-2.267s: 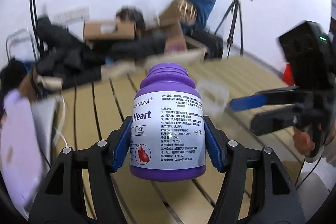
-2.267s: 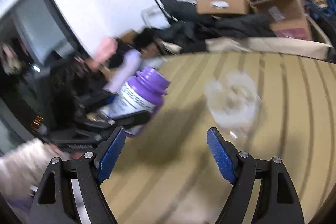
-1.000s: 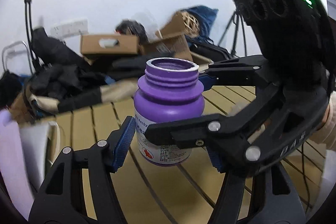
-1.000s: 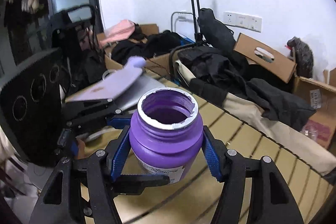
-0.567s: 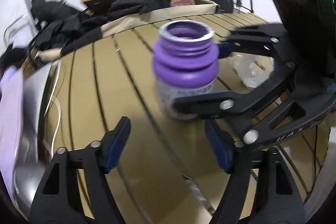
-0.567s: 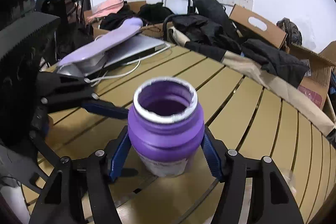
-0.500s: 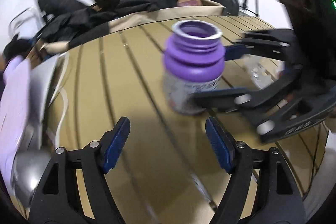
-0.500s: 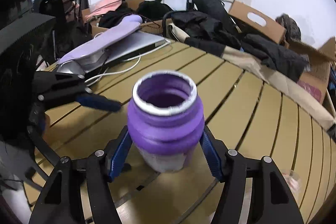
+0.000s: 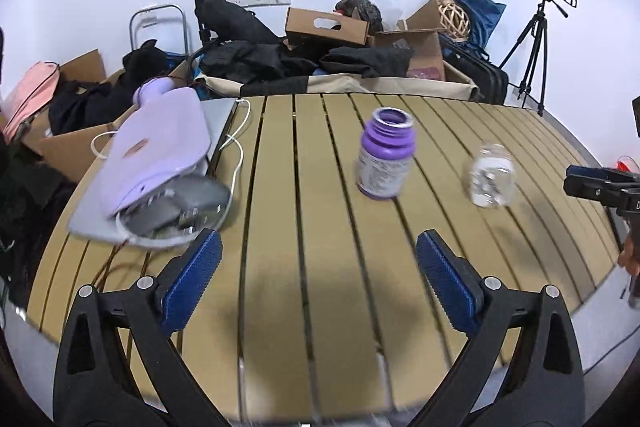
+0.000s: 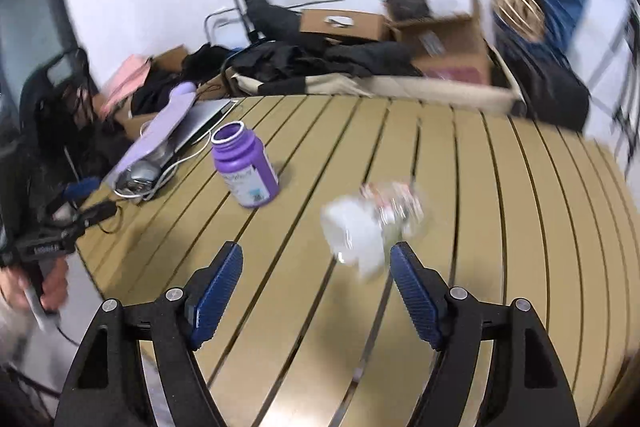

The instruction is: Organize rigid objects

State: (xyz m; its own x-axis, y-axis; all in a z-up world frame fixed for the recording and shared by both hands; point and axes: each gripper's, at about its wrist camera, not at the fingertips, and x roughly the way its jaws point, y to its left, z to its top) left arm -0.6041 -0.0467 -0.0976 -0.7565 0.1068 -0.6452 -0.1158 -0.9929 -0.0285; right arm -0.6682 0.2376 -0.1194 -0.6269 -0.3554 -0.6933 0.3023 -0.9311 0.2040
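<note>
A purple bottle with no cap stands upright on the slatted wooden table; it also shows in the right wrist view. A clear glass jar stands to its right and appears blurred in the right wrist view, just ahead of the fingers. My left gripper is open and empty, back from the bottle. My right gripper is open and empty; its tip shows at the left wrist view's right edge.
A lilac flat object lies on a grey laptop with white cables at the table's left. Cardboard boxes, black clothes and a tripod stand behind the table.
The right gripper took the bottle from the left one, set it on the table and let go. Both grippers have pulled back and stand open.
</note>
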